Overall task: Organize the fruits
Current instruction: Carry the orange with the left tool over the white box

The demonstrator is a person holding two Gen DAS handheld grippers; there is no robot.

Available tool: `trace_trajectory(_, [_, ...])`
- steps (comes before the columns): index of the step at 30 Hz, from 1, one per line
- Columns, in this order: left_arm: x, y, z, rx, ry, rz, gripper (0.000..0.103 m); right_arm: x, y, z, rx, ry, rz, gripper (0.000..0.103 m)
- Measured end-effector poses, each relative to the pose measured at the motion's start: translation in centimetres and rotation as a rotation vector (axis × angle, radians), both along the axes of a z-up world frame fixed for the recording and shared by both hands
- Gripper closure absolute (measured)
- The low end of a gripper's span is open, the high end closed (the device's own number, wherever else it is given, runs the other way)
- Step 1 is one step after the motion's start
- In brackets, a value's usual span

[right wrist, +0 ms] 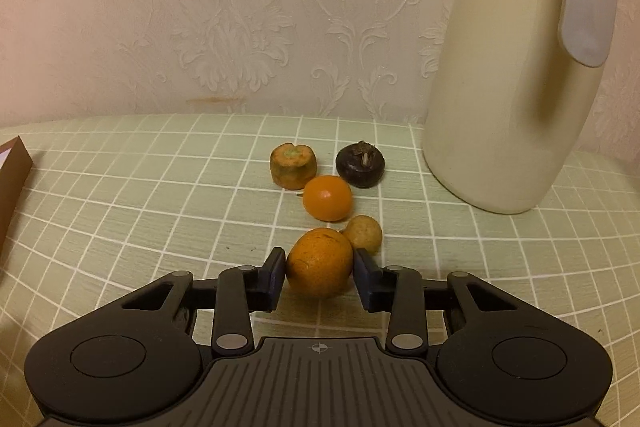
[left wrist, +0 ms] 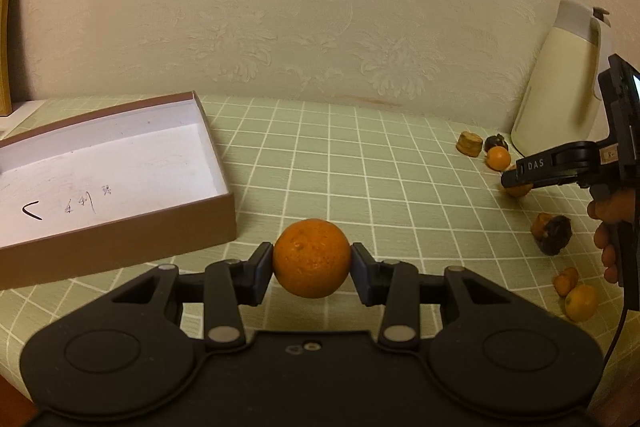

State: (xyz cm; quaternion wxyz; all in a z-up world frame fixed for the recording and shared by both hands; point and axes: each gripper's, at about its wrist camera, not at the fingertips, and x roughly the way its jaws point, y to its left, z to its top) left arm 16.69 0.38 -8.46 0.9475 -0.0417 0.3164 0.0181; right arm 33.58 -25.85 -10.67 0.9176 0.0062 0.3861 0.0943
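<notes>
Low at centre of the left wrist view, left gripper (left wrist: 312,263) clamped on a mandarin (left wrist: 312,258), pads pressing both flanks at the widest girth, probably so the round skin cannot roll out. Held clear of the checked tablecloth (left wrist: 360,163), with the open cardboard box (left wrist: 120,243) at left of frame, likely the destination for sorted fruit. Low at centre of the right wrist view, right gripper (right wrist: 320,269) closed around a second orange (right wrist: 319,263), both pads touching its sides; hard to tell whether lifted or resting on the cloth. Just beyond it, a small tan fruit (right wrist: 363,233) touching or nearly so, then a smooth orange fruit (right wrist: 327,197), a cut carrot stub (right wrist: 293,166) and a dark chestnut-like bulb (right wrist: 360,164), all near the cream jug (right wrist: 516,67) at right of frame. Spout and top of that jug cut off by the frame edge. At right edge of the left view, a hand (left wrist: 612,227) on the other tool's handle, partly cropped; below it more small pieces, too blurred and dim to name. Scrawled marks on the box floor illegible.
</notes>
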Motion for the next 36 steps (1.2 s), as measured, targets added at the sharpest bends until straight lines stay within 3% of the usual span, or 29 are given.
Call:
trace_trajectory(18, [-4.1,3.7,1.9,0.011,-0.036,0.067,0.071,-5.2,2.3,5.5,0.009,-0.101,0.120,0.067])
trace_trajectory(36, [-9.3,10.4,4.0,0.043,-0.056,0.213,0.071,-13.1,13.0,4.7,-0.010,-0.069,0.436,0.067])
